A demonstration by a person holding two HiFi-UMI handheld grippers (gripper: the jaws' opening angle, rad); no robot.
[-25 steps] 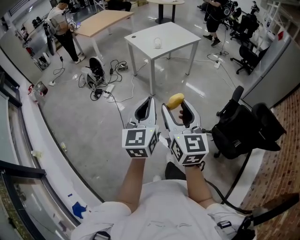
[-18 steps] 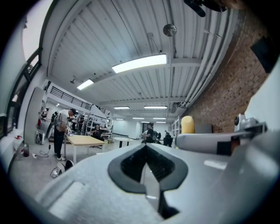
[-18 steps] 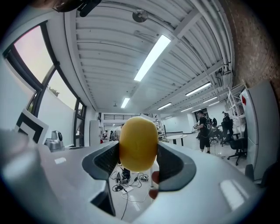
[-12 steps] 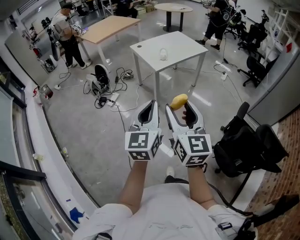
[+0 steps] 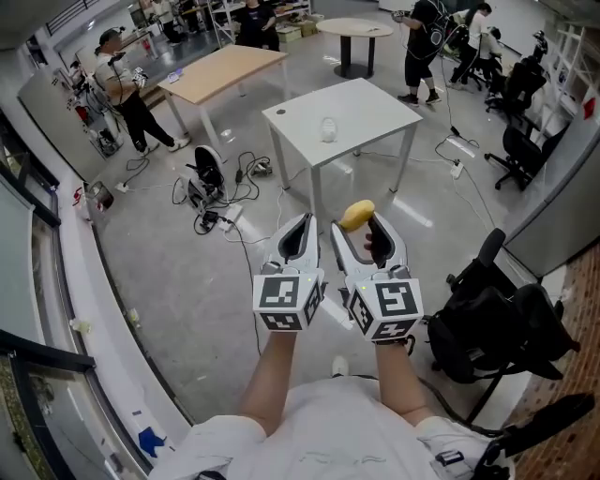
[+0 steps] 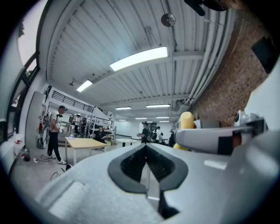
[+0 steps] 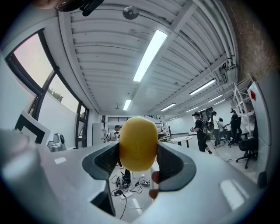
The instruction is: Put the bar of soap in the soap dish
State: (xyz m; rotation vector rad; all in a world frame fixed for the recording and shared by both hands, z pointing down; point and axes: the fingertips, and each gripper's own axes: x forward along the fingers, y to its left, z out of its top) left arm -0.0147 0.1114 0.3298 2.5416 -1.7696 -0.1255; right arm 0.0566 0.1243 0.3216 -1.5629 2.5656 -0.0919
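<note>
A yellow oval bar of soap (image 5: 356, 215) is pinched between the jaws of my right gripper (image 5: 361, 228), held up in the air over the floor. In the right gripper view the soap (image 7: 138, 142) fills the gap between the right gripper (image 7: 138, 154) jaws. My left gripper (image 5: 298, 234) is beside it on the left, shut with nothing in it; in its own view the left gripper (image 6: 146, 146) jaws meet, and the soap (image 6: 187, 123) shows to the right. A small clear dish (image 5: 327, 128) sits on a white table (image 5: 375, 98) some way ahead.
Cables and a device (image 5: 211, 183) lie on the grey floor left of the white table. A black office chair (image 5: 492, 323) stands close on the right. A wooden table (image 5: 230, 67), a round table (image 5: 354, 28) and several people are farther back. A window ledge (image 5: 66, 281) runs along the left.
The white table has come nearer and lower in the head view. Both grippers stay side by side, and the soap stays in the right one.
</note>
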